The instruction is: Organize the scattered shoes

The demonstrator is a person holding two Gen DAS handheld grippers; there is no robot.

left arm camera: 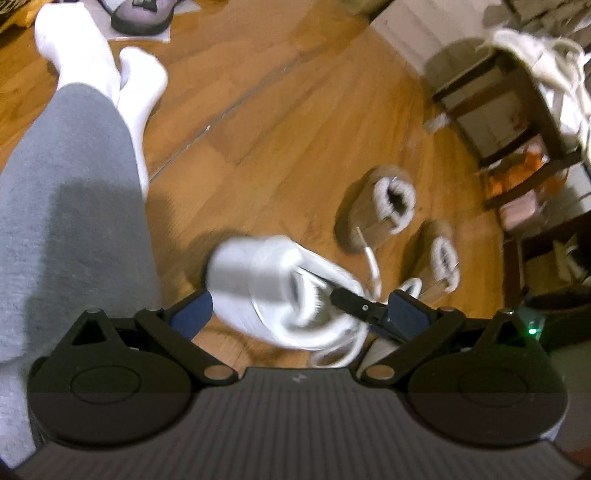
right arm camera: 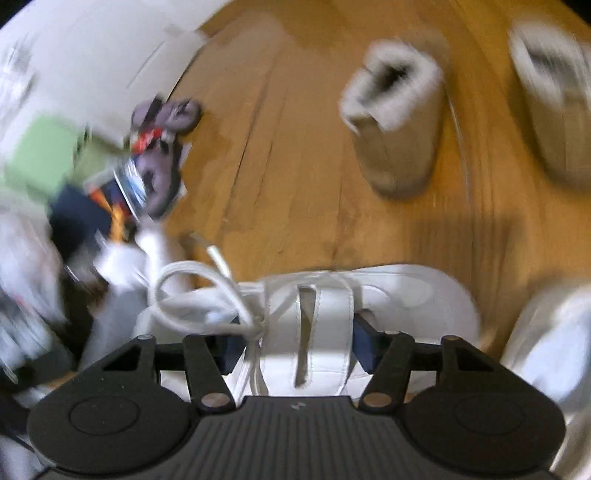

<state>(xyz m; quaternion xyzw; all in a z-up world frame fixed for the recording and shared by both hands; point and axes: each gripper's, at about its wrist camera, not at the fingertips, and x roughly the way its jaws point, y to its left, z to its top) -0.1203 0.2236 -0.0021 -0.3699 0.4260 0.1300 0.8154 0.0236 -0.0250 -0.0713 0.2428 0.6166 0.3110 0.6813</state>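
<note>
White sneaker (right arm camera: 332,325) sits right between the right gripper (right arm camera: 299,345) jaws, clamped across the laced midfoot above the wood floor (right arm camera: 295,184). Light, soft upper, loose laces; the firmer sides look safest. Left gripper (left arm camera: 299,314) hangs open, grasping nothing.

Ahead of the grippers: two tan fleece-lined boots (left arm camera: 376,206) (left arm camera: 439,258), one white sneaker (left arm camera: 280,288), one purple shoe (left arm camera: 144,14), and perhaps another pale sneaker (left arm camera: 535,48) atop the rack, too blurred to be sure.
</note>
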